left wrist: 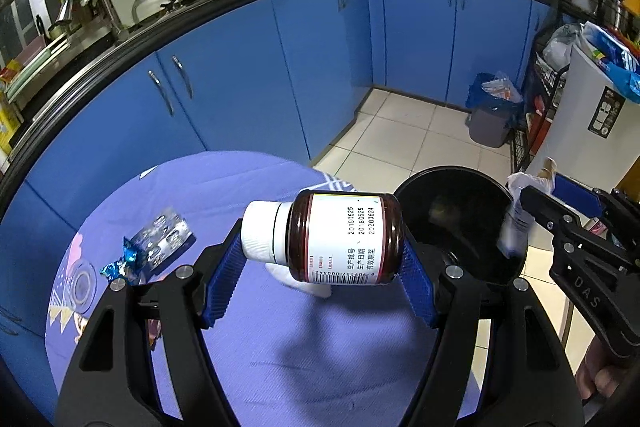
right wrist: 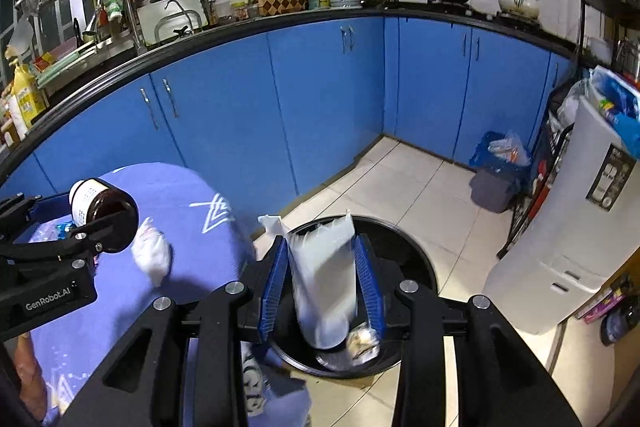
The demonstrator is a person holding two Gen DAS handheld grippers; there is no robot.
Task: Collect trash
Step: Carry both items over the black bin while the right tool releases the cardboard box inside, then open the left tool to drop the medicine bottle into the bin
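Observation:
My left gripper (left wrist: 322,245) is shut on a brown medicine bottle (left wrist: 344,235) with a white cap, held sideways above the purple-clothed table (left wrist: 280,347). To its right, over the round black bin (left wrist: 460,183) on the floor, my right gripper (right wrist: 320,243) is shut on a white plastic bag (right wrist: 324,283) that hangs into the bin's mouth (right wrist: 420,255). A crumpled white tissue (right wrist: 152,255), a clear blister pack (left wrist: 168,233) and a blue candy wrapper (left wrist: 124,263) lie on the table. A small shiny wrapper (right wrist: 362,341) sits inside the bin.
Blue kitchen cabinets (left wrist: 260,67) curve behind the table. A grey bin with a blue liner (left wrist: 490,119) stands in the far corner. A white appliance (right wrist: 560,247) and a wire rack (left wrist: 536,115) stand at the right on the tiled floor (left wrist: 400,131).

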